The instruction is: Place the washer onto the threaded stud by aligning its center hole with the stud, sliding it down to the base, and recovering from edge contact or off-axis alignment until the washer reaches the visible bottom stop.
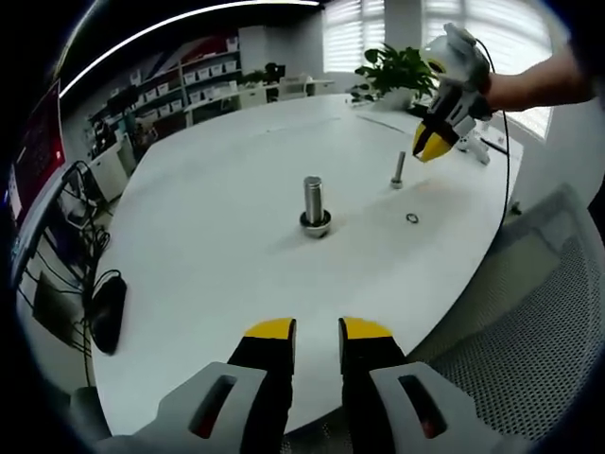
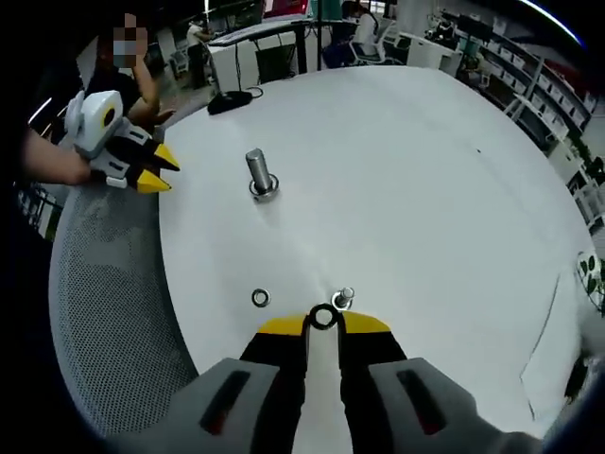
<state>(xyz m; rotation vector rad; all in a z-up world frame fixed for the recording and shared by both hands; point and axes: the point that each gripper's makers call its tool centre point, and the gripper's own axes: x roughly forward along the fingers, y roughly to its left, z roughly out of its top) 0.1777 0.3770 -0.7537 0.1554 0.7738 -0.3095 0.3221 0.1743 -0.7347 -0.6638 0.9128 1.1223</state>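
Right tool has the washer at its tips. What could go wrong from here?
The washer is pinched only by its rim at the right tool tips, so it may twist or drop. The thin stud stands close beside it; an off-axis approach could catch its top or tip it.

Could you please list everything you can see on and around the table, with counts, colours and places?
Large stud: one, silver, upright at mid-table, a ring around its base.
Small bolt: one, silver, upright, beyond the large stud toward the right gripper.
Loose washer: one, silver, flat on the table beside the small bolt.
Held washer: one, dark ring, pinched at the right gripper's tips.
Table: one, white, rounded.
Mesh chair: one, grey, at the table edge.
Plant: one, green, at the far end.
Left gripper: yellow-tipped fingers slightly apart, holding nothing.
Right gripper: yellow-tipped fingers closed on the held washer.
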